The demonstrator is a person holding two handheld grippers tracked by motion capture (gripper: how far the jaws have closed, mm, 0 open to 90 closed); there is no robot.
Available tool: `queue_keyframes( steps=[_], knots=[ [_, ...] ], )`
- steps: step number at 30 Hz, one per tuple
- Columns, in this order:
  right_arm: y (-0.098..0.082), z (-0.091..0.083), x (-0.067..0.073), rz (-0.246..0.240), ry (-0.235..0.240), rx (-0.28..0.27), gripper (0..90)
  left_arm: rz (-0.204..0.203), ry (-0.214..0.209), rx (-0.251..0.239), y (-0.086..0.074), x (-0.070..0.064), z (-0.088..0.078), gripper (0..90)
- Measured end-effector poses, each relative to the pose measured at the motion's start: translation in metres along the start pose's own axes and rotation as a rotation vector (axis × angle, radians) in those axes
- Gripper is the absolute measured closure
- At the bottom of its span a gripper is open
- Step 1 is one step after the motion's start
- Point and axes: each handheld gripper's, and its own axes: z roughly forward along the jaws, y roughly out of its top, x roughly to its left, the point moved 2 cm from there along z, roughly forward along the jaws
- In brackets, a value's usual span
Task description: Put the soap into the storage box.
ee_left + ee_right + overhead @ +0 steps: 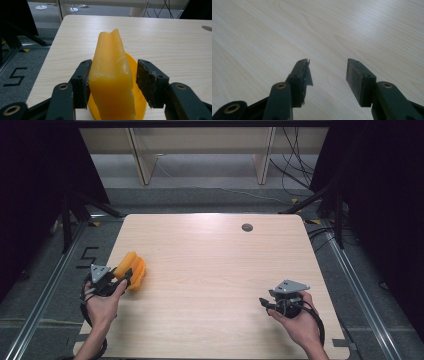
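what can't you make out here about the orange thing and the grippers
- Orange thing: its lower end is cut off by the bottom edge in the left gripper view; the yellow dish under it is mostly hidden behind it.
- Left gripper: too small in the high view to judge contact.
- Right gripper: jaws too small and dark in the high view.
- Dark round spot on the table: too small to identify.

A pale wooden table (215, 270) stands on grey carpeted floor (45, 270); black curtains (40, 165) flank it, cables (295, 165) trail beyond, light wooden shelving (200, 145) behind.
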Motion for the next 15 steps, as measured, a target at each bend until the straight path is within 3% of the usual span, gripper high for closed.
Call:
queue_keyframes(
  steps=[2,4,12,15],
  knots=[
    [0.000,0.000,0.000,-0.002,-0.001,0.000,52.8,0.025,0.003,0.008,0.001,0.002,-0.001,53.0],
    [0.000,0.000,0.000,-0.003,-0.001,-0.001,52.8,0.036,0.001,0.010,0.002,0.002,-0.001,53.3],
    [0.000,0.000,0.000,-0.002,-0.002,0.001,52.8,0.037,-0.007,-0.004,0.006,-0.003,-0.003,58.8],
    [0.000,0.001,0.000,0.002,0.004,0.000,52.7,0.087,0.001,-0.021,0.006,-0.008,-0.002,60.4]
  ],
)
